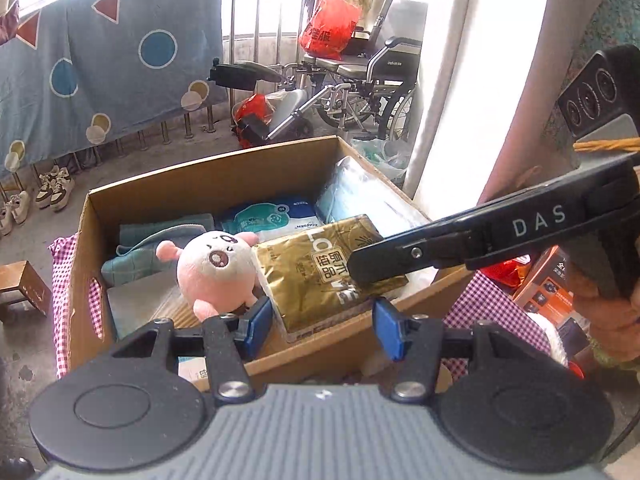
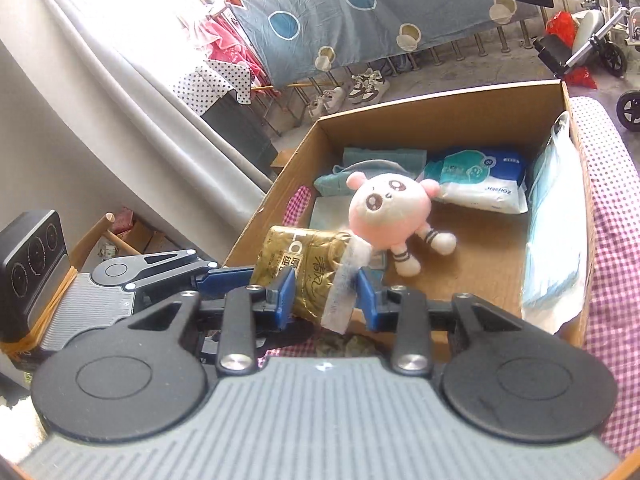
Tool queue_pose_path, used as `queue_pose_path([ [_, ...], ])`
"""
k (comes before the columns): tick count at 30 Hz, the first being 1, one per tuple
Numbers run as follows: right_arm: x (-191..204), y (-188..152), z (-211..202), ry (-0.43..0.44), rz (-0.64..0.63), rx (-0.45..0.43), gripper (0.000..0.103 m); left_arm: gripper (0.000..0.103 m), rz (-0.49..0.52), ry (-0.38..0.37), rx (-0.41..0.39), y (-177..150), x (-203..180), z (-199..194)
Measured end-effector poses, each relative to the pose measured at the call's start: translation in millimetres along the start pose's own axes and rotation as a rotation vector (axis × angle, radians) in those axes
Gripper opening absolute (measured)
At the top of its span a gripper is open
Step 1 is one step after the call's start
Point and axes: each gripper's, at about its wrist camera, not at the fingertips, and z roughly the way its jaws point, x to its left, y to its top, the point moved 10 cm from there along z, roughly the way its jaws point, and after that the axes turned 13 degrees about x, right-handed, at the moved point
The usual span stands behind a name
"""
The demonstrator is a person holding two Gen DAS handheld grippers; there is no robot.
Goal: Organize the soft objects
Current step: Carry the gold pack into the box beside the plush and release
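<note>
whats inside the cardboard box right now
Inside the cardboard box: pink plush toy, folded teal cloth, white-and-blue packet, bagged pale-blue pack. Whatever lies beneath them is hidden.

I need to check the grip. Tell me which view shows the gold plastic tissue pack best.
The right wrist view: the gold plastic tissue pack sits squeezed between the right gripper pads, with the left gripper on its far end. The left wrist view shows its printed face in full but only the right gripper's side.
</note>
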Motion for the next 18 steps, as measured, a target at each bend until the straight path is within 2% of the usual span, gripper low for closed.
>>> queue_pose_path([
  [4,-46.6,43.6,8.4,-0.085,0.054,0.060,0.033,0.057,-0.010,-0.059,0.071,44.4,8.7,44.7],
  [8,-87.4,68.6,31.0,-0.169,0.088,0.144,0.033,0.056,-0.034,-0.106,0.172,68.2,14.2,99.4],
  [14,-128.5,79.8,71.6,-0.274,0.094,0.287,0.033,0.056,-0.058,-0.162,0.302,75.6,17.2,158.7],
  [18,-135.8,81.3,92.0,-0.331,0.050,0.348,0.033,0.056,-0.050,-0.142,0.349,76.1,19.9,181.1],
])
